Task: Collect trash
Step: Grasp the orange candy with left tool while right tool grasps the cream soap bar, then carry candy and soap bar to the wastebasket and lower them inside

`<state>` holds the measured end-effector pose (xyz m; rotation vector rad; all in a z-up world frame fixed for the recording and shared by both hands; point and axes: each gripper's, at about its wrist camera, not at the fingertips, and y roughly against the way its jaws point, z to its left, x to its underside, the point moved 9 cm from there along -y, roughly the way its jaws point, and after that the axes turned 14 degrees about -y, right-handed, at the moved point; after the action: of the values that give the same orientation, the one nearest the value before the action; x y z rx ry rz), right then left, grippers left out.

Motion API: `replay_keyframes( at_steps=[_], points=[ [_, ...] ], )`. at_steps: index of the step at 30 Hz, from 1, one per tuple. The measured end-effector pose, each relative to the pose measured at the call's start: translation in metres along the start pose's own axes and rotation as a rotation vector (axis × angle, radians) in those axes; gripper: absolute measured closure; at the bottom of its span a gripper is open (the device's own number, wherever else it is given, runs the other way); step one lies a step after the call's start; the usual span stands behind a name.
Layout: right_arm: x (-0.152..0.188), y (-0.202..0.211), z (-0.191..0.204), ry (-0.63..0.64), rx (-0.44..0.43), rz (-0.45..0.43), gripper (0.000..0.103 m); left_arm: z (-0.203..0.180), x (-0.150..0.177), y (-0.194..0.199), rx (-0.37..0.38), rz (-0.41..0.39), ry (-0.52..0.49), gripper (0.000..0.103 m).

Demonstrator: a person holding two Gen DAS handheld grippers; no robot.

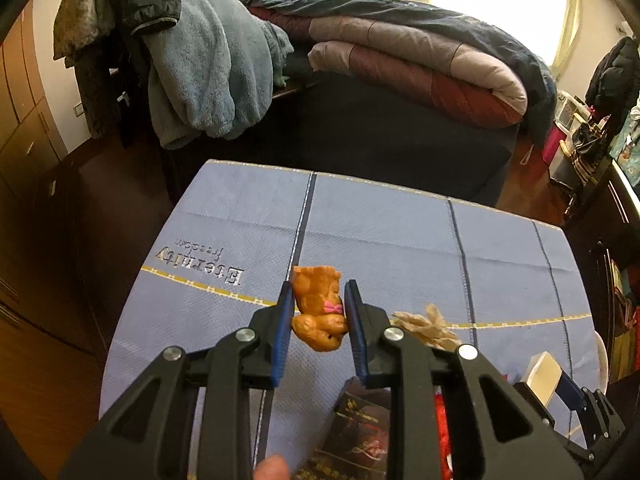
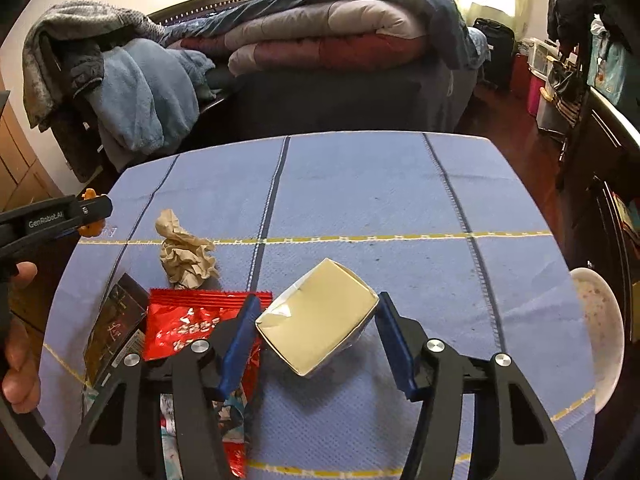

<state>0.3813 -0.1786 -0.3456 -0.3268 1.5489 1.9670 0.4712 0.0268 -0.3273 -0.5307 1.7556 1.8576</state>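
Observation:
My left gripper [image 1: 318, 294] is shut on a small orange bear figurine [image 1: 318, 312] and holds it above the blue cloth [image 1: 380, 232]; it also shows at the left edge of the right wrist view [image 2: 90, 210]. My right gripper [image 2: 316, 308] is shut on a pale cream carton box [image 2: 320, 318] and holds it tilted just above the cloth. A crumpled brown paper ball [image 2: 184, 252] lies on the cloth, with a red snack wrapper [image 2: 188, 324] and a dark packet [image 2: 114, 324] in front of it.
A white bowl [image 2: 600, 332] sits at the table's right edge. A bed with folded quilts [image 2: 328, 40] stands behind the table. Clothes hang on a rack [image 1: 192, 64] at the left. Dark furniture [image 2: 604, 152] lines the right side.

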Motion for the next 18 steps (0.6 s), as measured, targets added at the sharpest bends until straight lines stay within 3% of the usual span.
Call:
replay_keyframes(
  at_steps=[18],
  points=[
    [-0.003, 0.057, -0.050, -0.070, -0.035, -0.062, 0.044, -0.057, -0.003, 0.078, 0.141, -0.122, -0.057, 0.076]
  ],
)
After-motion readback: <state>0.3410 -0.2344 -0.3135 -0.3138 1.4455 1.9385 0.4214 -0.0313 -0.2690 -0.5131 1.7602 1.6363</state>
